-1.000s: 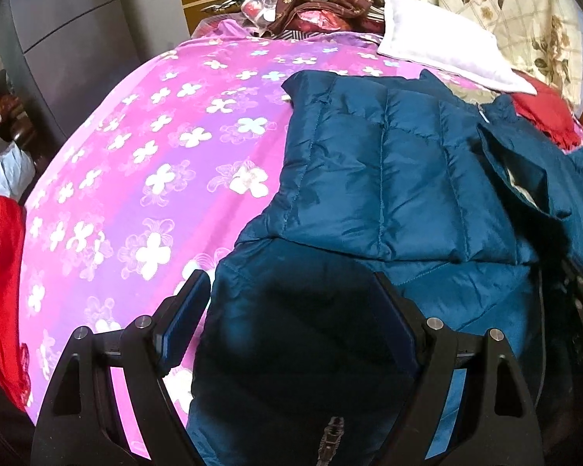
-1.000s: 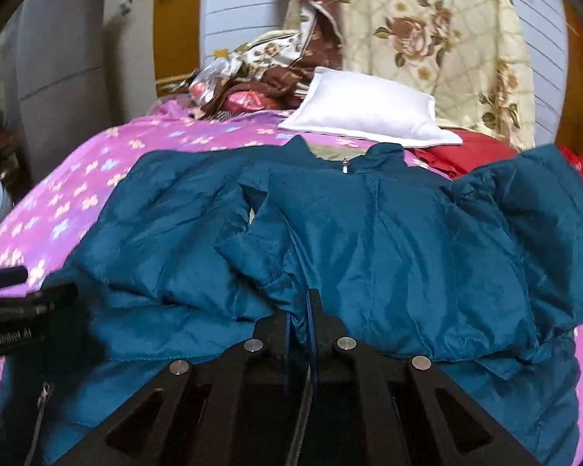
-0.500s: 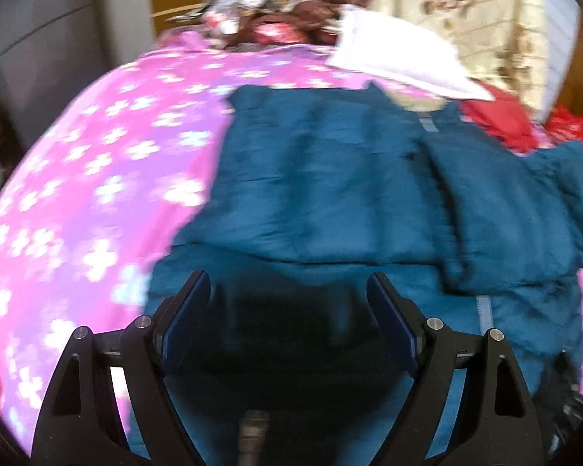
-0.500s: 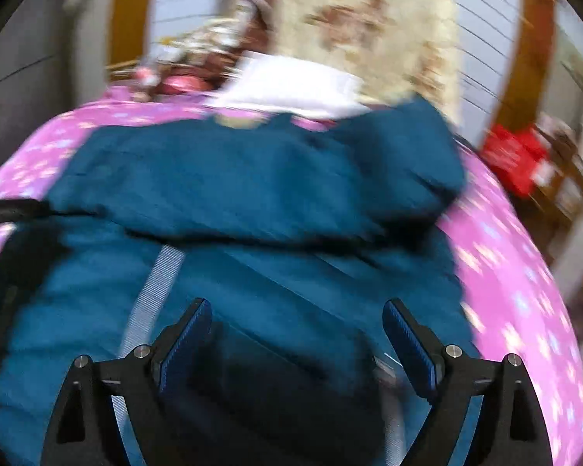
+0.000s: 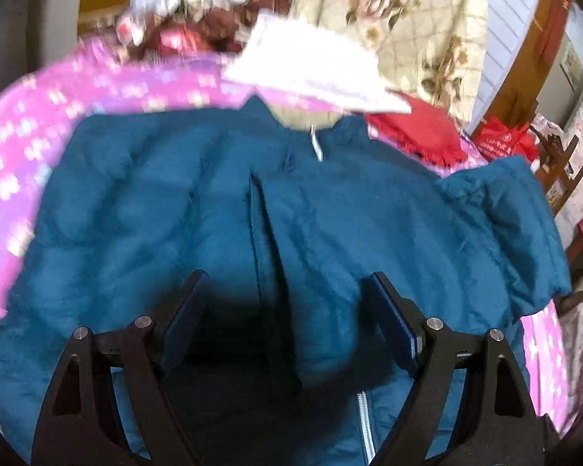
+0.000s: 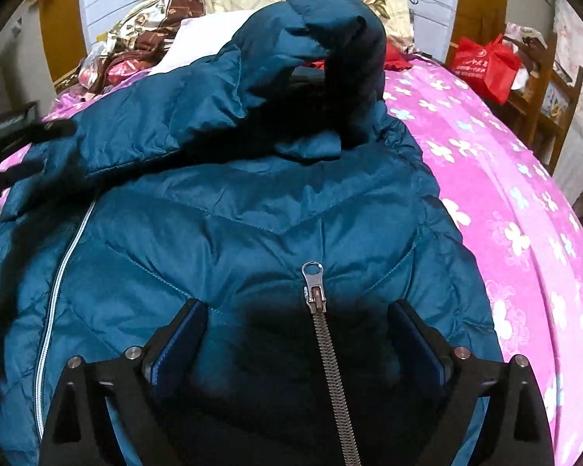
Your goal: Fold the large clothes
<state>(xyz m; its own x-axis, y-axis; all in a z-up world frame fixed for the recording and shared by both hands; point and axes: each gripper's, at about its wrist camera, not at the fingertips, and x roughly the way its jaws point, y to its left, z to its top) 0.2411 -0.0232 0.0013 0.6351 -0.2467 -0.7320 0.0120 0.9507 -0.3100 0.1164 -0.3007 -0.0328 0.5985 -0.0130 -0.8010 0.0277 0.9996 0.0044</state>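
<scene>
A teal quilted puffer jacket [image 5: 167, 209] lies spread on a pink flowered bedspread [image 5: 15, 147], both sleeves folded in over the body. My left gripper [image 5: 287, 310] is open and empty, low over the jacket's lower middle. In the right wrist view the same jacket [image 6: 252, 202] fills the frame, with a metal zipper pull [image 6: 314, 287] between my fingers and a sleeve cuff [image 6: 330, 58] bunched up at the far end. My right gripper [image 6: 297, 334] is open, close over the jacket near its hem. The left view is motion-blurred.
A white pillow [image 5: 315, 66] and a floral quilt [image 5: 416, 19] lie at the head of the bed. Red cloth [image 5: 419, 132] sits beside the collar. A red bag [image 6: 486, 62] and a wooden chair [image 6: 552, 89] stand to the right of the bed [image 6: 505, 194].
My right gripper opened and let go of the jacket, then moved to the right side over the zipper. My left gripper swung right to the jacket's middle. The sleeve now lies folded in.
</scene>
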